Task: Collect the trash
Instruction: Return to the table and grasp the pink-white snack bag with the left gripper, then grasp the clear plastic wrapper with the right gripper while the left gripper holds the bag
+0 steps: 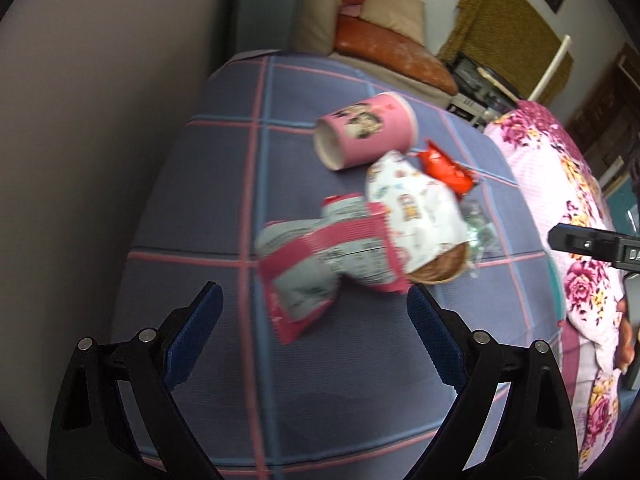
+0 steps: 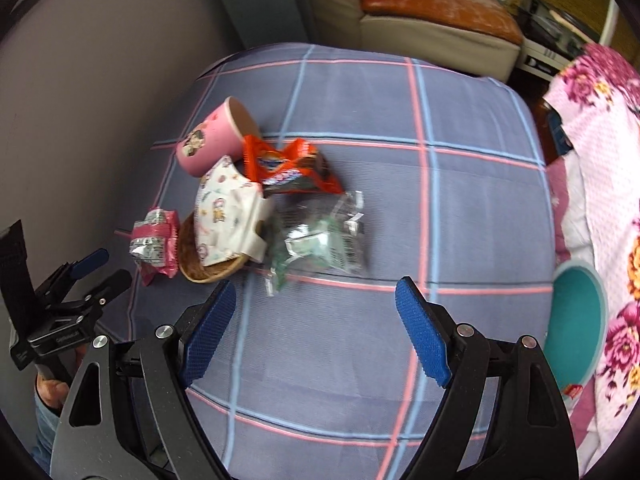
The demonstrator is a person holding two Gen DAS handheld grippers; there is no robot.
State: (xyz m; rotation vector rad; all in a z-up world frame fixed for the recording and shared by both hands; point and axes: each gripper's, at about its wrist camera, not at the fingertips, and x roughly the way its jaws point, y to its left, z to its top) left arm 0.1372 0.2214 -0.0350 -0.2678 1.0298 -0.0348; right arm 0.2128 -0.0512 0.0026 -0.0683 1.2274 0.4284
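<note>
Right now both your grippers, left gripper [image 1: 314, 304] and right gripper [image 2: 314, 298], spread their fingers wide over the bed [image 2: 460, 208], holding nothing. Just beyond them lie the pink wrapper [image 1: 320, 264], clear wrapper [image 2: 320, 240], then orange wrapper [image 2: 286, 168] and pink cup [image 1: 366, 130].

Letters "DA" on black gripper body [image 1: 624, 254]; wrapper print blurred, unreadable.

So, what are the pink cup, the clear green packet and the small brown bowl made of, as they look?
Pink cartoon-printed cup: likely paper, matte wall with a thin rolled rim.
Clear green-tinted packet: thin plastic film, see-through, glossy and crinkled.
Small brown bowl: possibly woven fibre or wood; its textured rim is blurred.
</note>
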